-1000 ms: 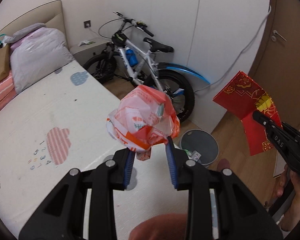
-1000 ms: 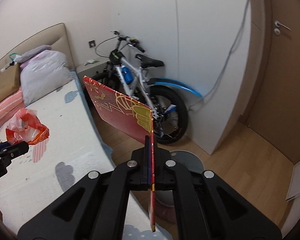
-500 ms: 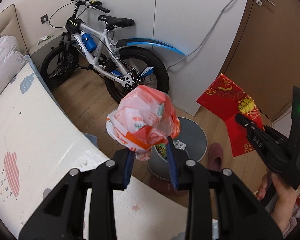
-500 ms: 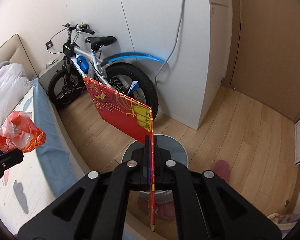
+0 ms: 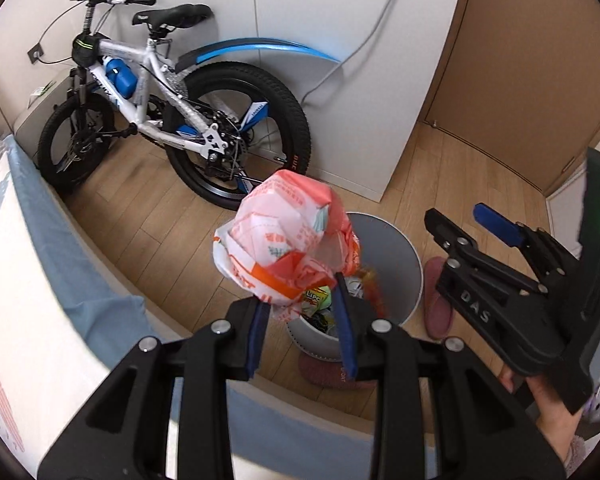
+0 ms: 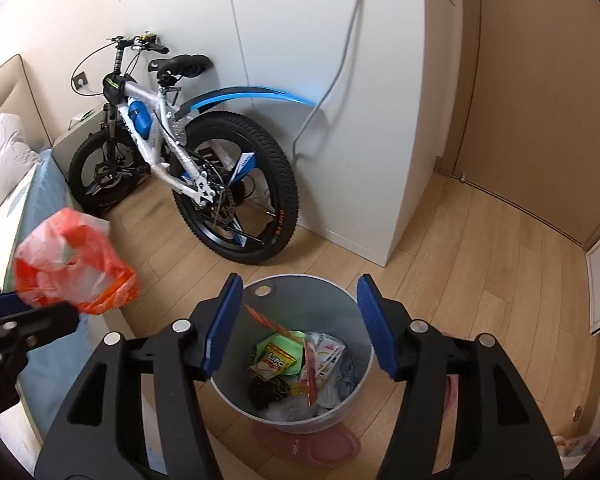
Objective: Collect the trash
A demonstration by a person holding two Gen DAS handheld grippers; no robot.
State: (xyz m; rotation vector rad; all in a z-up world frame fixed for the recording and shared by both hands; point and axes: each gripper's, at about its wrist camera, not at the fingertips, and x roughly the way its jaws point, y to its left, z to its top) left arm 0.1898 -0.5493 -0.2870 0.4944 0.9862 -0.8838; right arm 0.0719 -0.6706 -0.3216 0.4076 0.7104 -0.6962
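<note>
My left gripper [image 5: 300, 304] is shut on a crumpled orange and white plastic bag [image 5: 284, 248] and holds it in the air near the left rim of a grey round trash bin [image 5: 400, 252]. The bag also shows in the right wrist view [image 6: 72, 264]. My right gripper [image 6: 300, 312] is open and empty, right above the bin [image 6: 340, 408]. The red and gold envelope [image 6: 308, 364] lies inside the bin among snack wrappers [image 6: 276, 356]. The right gripper also shows in the left wrist view [image 5: 460, 220].
A white and blue bicycle [image 6: 180, 160] leans on the white wardrobe [image 6: 340, 80] behind the bin. The bed's edge [image 5: 52, 280] is at the left. Pink slippers [image 6: 308, 444] lie on the wooden floor by the bin. A brown door [image 6: 540, 100] stands at the right.
My right gripper has opened and the red envelope has dropped into the bin. Both grippers have moved off the bed toward the bin, the bag still held in the left.
</note>
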